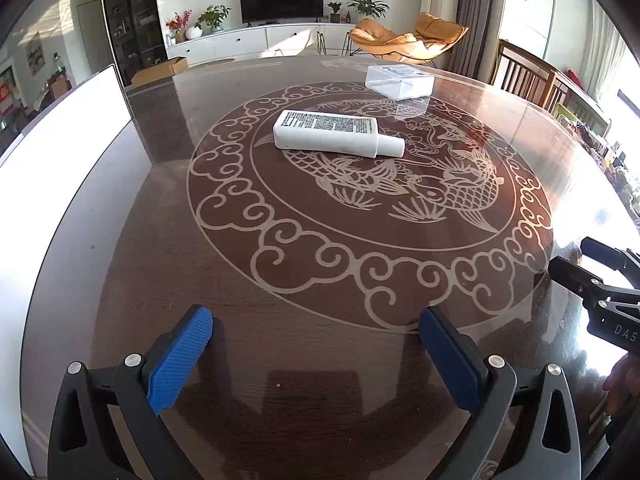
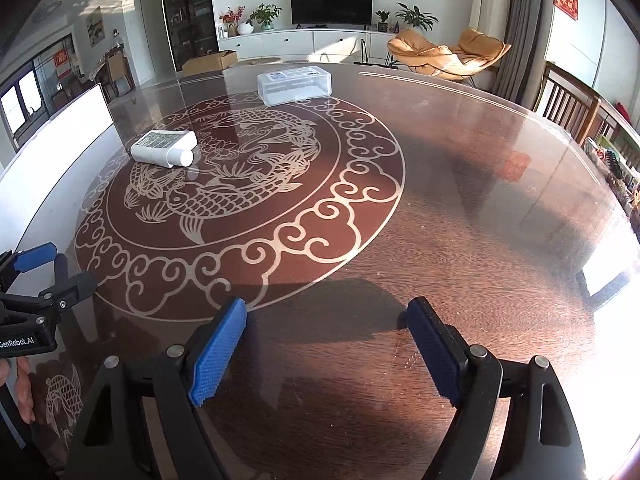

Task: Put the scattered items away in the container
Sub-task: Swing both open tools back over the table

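A white flat bottle (image 1: 338, 133) with a printed label lies on its side on the round dark table (image 1: 280, 280), over the fish pattern; it also shows in the right wrist view (image 2: 165, 147). A clear plastic container (image 1: 399, 81) with a lid stands beyond it near the far edge, and shows in the right wrist view (image 2: 295, 87). My left gripper (image 1: 316, 340) is open and empty, low over the near table, well short of the bottle. My right gripper (image 2: 326, 330) is open and empty, to the right of the left one.
A white board (image 1: 60, 152) stands along the table's left side. Wooden chairs (image 1: 528, 76) stand at the far right edge. The right gripper's body shows at the right of the left wrist view (image 1: 600, 292); the left gripper shows at the left of the right wrist view (image 2: 36, 280).
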`<state>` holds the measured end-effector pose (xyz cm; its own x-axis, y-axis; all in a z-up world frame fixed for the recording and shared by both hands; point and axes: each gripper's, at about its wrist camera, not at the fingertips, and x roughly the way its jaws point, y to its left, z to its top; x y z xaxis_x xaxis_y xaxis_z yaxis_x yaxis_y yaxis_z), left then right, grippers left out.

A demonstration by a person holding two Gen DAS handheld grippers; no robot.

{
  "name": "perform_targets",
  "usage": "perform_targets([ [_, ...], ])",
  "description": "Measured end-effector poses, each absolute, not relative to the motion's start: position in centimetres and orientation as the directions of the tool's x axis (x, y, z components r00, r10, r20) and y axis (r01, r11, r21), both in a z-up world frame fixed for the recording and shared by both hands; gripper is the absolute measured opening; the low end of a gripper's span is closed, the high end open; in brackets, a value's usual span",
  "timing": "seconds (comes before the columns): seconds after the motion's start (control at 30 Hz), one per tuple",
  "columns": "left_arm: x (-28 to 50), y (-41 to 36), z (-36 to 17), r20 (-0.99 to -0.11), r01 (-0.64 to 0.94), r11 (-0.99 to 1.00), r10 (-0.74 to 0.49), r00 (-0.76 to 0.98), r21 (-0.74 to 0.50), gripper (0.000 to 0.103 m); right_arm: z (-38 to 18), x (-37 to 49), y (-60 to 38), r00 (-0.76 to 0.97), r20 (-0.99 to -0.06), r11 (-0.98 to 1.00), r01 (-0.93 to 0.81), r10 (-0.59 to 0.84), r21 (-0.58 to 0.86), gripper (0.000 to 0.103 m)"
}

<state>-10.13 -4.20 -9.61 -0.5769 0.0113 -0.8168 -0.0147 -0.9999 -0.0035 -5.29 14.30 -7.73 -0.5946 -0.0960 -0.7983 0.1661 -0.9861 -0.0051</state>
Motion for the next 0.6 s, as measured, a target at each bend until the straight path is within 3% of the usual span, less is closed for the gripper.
perform_targets([
  [0.6, -10.07, -4.03, -9.71, -0.816, -0.020, -1.000, 0.014, -0.578, -0.004, 0.103, -7.87, -5.13, 14.38, -0.594, -0.801, -0.992, 0.128, -0.071, -0.007, 0.087],
])
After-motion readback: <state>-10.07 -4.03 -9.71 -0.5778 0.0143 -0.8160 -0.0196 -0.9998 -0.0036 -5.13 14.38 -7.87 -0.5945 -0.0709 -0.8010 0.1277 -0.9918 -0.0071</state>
